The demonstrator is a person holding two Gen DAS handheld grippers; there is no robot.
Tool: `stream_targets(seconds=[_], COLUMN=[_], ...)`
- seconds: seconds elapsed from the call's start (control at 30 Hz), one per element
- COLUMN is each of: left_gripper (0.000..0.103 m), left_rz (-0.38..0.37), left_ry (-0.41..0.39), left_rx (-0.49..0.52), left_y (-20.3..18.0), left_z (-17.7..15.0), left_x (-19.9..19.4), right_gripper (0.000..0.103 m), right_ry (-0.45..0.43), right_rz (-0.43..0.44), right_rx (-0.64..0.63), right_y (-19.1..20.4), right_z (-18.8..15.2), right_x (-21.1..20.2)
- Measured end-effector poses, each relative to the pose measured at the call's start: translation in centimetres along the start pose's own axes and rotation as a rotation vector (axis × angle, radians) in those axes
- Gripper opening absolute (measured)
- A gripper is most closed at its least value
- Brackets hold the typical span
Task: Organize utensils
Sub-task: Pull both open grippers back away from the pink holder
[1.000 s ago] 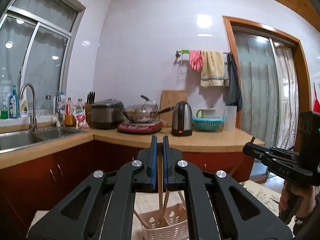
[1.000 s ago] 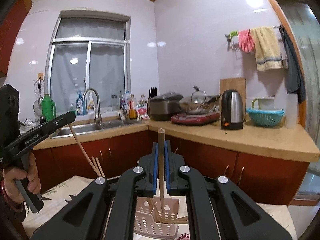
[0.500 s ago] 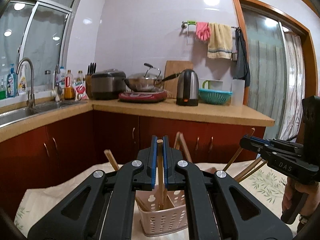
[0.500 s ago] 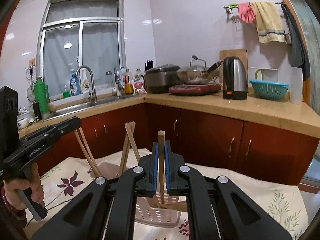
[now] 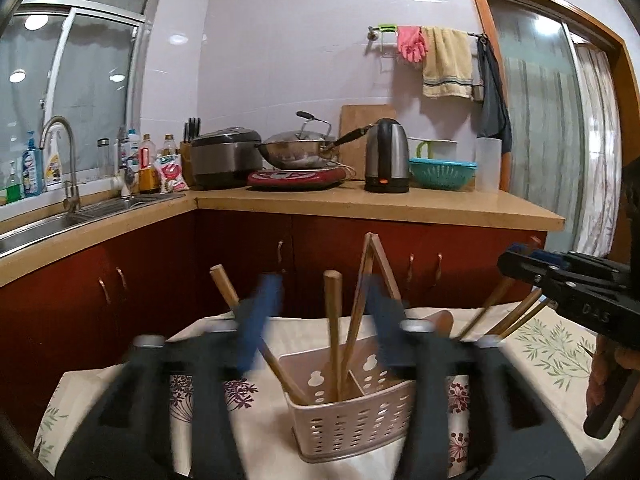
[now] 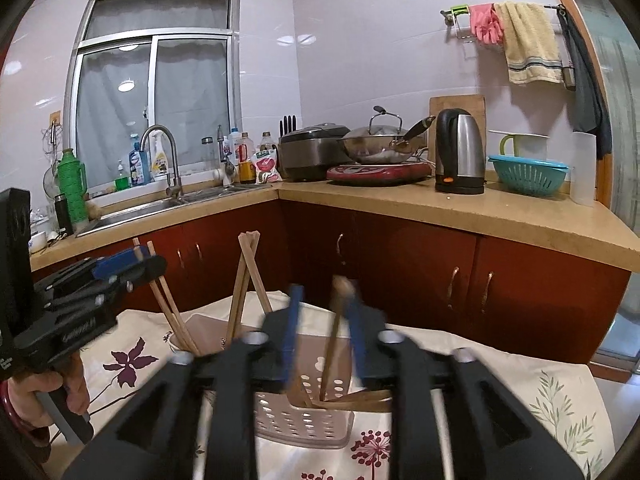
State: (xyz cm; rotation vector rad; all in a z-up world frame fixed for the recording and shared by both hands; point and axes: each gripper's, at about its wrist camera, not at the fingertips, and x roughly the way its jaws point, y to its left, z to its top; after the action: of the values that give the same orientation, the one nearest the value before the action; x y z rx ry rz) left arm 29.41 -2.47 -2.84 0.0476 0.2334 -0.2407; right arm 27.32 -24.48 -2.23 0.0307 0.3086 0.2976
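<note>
1. Left wrist view. The left gripper (image 5: 324, 316) sits just above the perforated utensil basket (image 5: 352, 412), which stands on a floral tablecloth (image 5: 132, 396). Its blue-padded jaws are blurred and opening. A round wooden chopstick (image 5: 333, 320) stands upright between the pads, clear of both, with its lower end inside the basket: released.
2. Same view, relative to the basket. More wooden chopsticks (image 5: 370, 280) lean out of its compartments, two of them meeting in a peak above it; another stick (image 5: 228, 292) leans left behind the left finger. To the right of the basket, the right gripper (image 5: 520, 258) appears side-on, gripped by a hand (image 5: 604, 372) at the frame edge.
3. Right wrist view. The right gripper (image 6: 322, 320) hangs over the same basket (image 6: 304, 420); its jaws are blurred and opening. A wooden chopstick (image 6: 334, 340) stands between the pads, tilted, its top against or just beside the right pad and its foot in the basket; whether it touches cannot be told.
4. Same view, relative to the basket. Crossed chopsticks (image 6: 244, 280) rise behind it, a pair (image 6: 170, 308) leans to its left, and further left is the left gripper (image 6: 132, 264), seen side-on, with a hand (image 6: 44, 396) on its handle.
5. Both views. A kitchen counter (image 6: 500, 208) runs well behind the basket.
</note>
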Motion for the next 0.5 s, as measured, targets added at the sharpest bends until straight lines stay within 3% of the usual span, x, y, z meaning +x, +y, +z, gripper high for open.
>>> stream_targets(seconds=[0.03,0.17,0.5], left_gripper=[0.061,0.075,0.09], left_rz=[-0.005,0.011,0.046], left_ry=[-0.002,0.001,-0.019], left_rx=[-0.006,0.003,0.009], left_y=[0.1,-0.2,-1.1], left_z=[0.0,0.1,0.4], left_x=[-0.2,-0.8,-3.6], right_gripper=[0.047,0.062,0.077], right_ry=[-0.009,-0.025,-0.053], right_rz=[-0.005,-0.014,-0.047], right_rx=[-0.001,-0.009,0.014], right_y=[0.0,0.1,-0.4], right_z=[0.1,0.3,0.5], right_x=[-0.3,-1.1,-4.1])
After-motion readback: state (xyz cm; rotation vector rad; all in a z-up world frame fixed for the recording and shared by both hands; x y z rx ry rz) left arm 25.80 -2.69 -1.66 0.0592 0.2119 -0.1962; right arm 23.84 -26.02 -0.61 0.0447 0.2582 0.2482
